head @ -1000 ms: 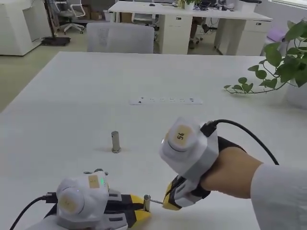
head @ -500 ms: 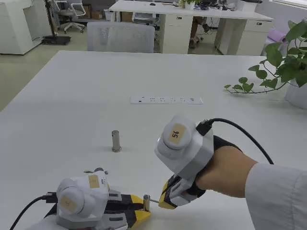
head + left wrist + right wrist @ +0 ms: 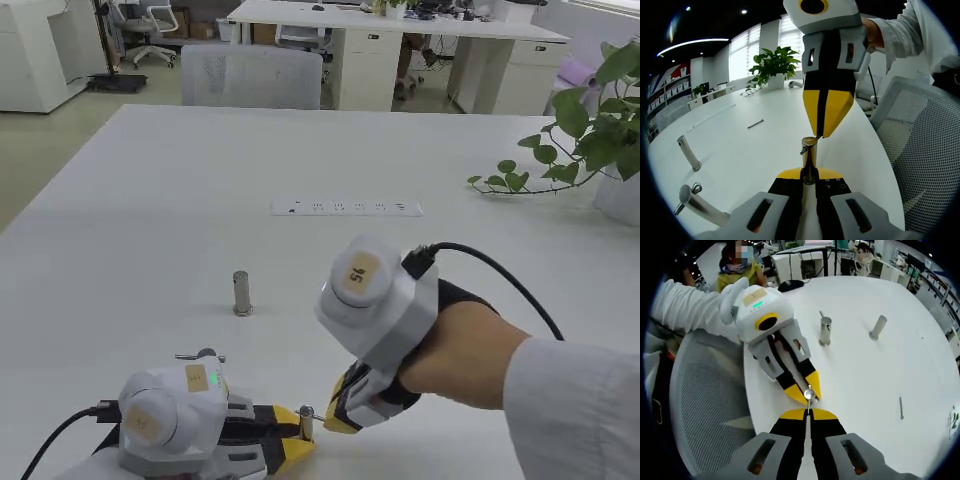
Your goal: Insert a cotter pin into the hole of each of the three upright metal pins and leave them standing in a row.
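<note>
Left gripper (image 3: pixel 809 176) is clamped on the pin (image 3: pixel 809 157), upright near the table edge. Right gripper (image 3: pixel 808 413) pinches the cotter (image 3: pixel 808 404), tip at the hole. Risks: off-axis push bends the cotter or twists the pin; cotter slips in its thin grip.

One bare grey pin (image 3: pixel 241 294) stands upright on the worktop (image 3: pixel 150 200); a second pin (image 3: pixel 702 206) has a cotter pin (image 3: pixel 696 188) through its top. The third pin (image 3: pixel 809 159) stands clamped in the left gripper (image 3: pixel 810 175), with a second cotter pin (image 3: pixel 808 407) meeting its head. A spare cotter pin (image 3: pixel 756 123) lies flat farther away.
</note>
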The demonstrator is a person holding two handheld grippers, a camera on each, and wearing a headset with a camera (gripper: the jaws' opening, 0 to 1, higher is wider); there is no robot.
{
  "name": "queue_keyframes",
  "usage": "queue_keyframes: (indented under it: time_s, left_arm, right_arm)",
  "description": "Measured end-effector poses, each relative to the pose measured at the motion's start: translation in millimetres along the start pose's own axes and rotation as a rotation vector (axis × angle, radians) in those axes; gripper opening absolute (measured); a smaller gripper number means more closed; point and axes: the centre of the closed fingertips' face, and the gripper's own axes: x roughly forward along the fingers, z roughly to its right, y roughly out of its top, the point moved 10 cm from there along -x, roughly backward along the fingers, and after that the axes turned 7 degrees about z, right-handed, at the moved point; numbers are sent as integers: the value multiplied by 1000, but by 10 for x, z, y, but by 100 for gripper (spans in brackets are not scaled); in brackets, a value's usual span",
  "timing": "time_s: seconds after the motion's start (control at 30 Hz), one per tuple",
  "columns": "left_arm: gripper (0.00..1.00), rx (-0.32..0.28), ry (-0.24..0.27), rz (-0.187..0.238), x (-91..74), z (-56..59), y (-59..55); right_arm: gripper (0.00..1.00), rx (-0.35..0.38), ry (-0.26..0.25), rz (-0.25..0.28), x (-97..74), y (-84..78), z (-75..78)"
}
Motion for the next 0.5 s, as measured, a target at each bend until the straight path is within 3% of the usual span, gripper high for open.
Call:
queue_keyframes:
  time_s: [0.5]
  left_arm:
    - [6, -2, -4, 2, 5, 5, -6]
  right_arm:
    - [4, -13, -10, 1, 51, 74, -14]
